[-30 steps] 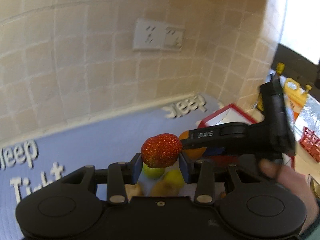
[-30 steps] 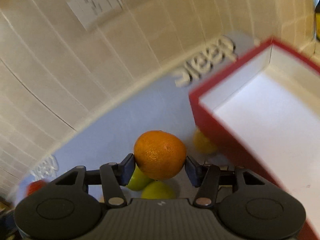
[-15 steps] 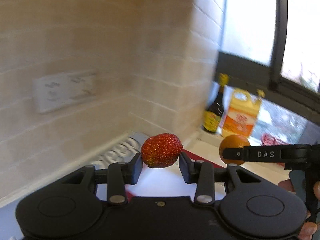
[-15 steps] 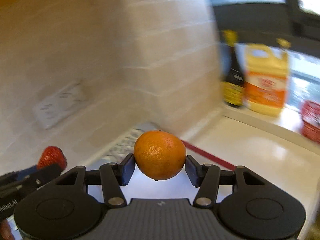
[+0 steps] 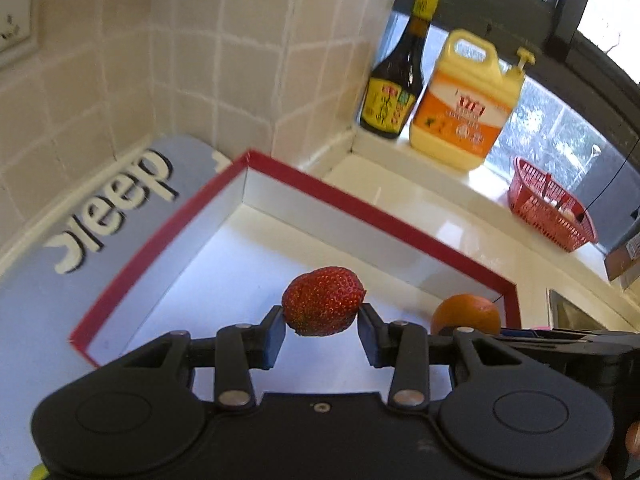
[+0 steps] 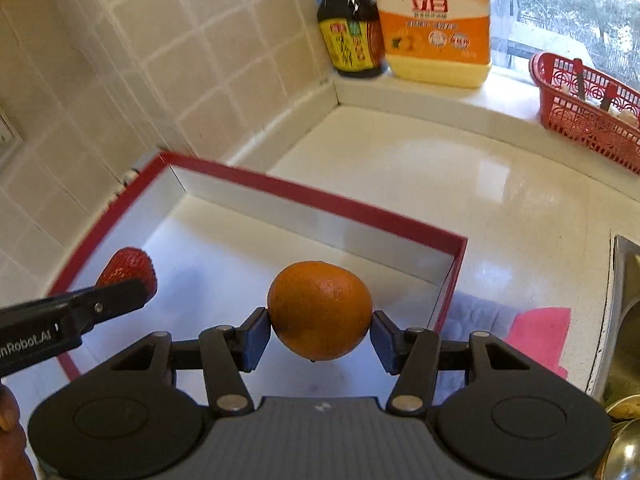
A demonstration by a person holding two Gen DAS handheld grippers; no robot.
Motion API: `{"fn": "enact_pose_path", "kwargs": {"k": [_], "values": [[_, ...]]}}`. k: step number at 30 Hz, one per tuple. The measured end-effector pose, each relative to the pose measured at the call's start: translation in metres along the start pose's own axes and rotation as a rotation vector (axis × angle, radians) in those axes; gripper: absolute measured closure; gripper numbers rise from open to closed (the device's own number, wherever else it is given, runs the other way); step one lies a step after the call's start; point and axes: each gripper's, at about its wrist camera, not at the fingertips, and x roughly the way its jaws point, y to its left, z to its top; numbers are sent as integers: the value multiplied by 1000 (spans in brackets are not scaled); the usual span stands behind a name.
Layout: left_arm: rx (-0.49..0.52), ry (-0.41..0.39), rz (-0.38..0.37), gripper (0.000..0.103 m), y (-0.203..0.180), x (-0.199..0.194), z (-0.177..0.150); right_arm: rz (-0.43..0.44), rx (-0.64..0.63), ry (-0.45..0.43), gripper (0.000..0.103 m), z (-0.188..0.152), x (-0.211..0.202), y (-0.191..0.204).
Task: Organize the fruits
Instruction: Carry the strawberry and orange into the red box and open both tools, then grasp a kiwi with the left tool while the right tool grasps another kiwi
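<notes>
While hovering over the box [image 5: 376, 208], both carrying fruit, side by side.

Left gripper [image 5: 322, 330]: clamping the strawberry [image 5: 323, 301] between both pads, gripping it across the sides so that it is sitting lengthwise between the fingers, tip toward the right finger. Probably pinching lightly, since soft fruit bruises.

Right gripper [image 6: 320, 334]: clamping the orange [image 6: 320, 310] at its widest part, pads pressing on opposite sides, likely so that a round thing is not rolling out.

Holding both fruits clear above the white floor of the box, ahead of and below the fingers, not yet touching it. Showing bare wherever visible, that floor, so probably placing the first pieces now. Keeping the strawberry left of the orange, apart, seemingly to set each in its own spot.

Beyond the fingers, past the far red rim: bottle [image 6: 352, 36] and jug [image 6: 436, 28] standing on the ledge, basket [image 6: 588, 112] off to the right. Next, in all likelihood: lowering and loosening the pads.
</notes>
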Motion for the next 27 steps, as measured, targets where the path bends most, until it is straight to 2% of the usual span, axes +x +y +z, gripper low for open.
{"fn": "enact_pose_path", "kwargs": {"k": [2, 3, 4, 5, 10, 12, 17, 19, 22, 24, 26, 27], "values": [[1, 19, -5, 53, 0, 6, 2, -18, -13, 15, 46, -2, 7, 4], [-4, 20, -8, 48, 1, 9, 2, -25, -22, 26, 46, -2, 11, 6], [-11, 22, -9, 35, 2, 9, 2, -31, -26, 37, 46, -1, 14, 6], [-16, 20, -10, 32, 3, 9, 1, -35, -29, 45, 46, -2, 15, 5], [-71, 23, -8, 32, 12, -5, 0, -51, -50, 35, 44, 0, 15, 9], [-112, -5, -26, 32, 17, -23, 4, -49, -50, 23, 39, 3, 8, 9], [-206, -99, -94, 25, 22, -87, 17, -25, -43, 4, 39, 10, -10, 8], [-207, -122, -55, 24, 22, -107, 19, 8, -33, 2, 39, 13, -20, 11], [-201, -128, 85, 24, 25, -127, 14, 12, -68, 20, 29, 21, -41, 27], [-179, -136, 190, 24, 32, -136, 7, 10, -131, 24, 20, 29, -58, 46], [-186, -142, 253, 24, 45, -143, -3, 10, -242, 1, 8, 34, -76, 68], [-205, -137, 281, 24, 53, -145, -9, 6, -310, -22, 7, 33, -83, 81]]}}
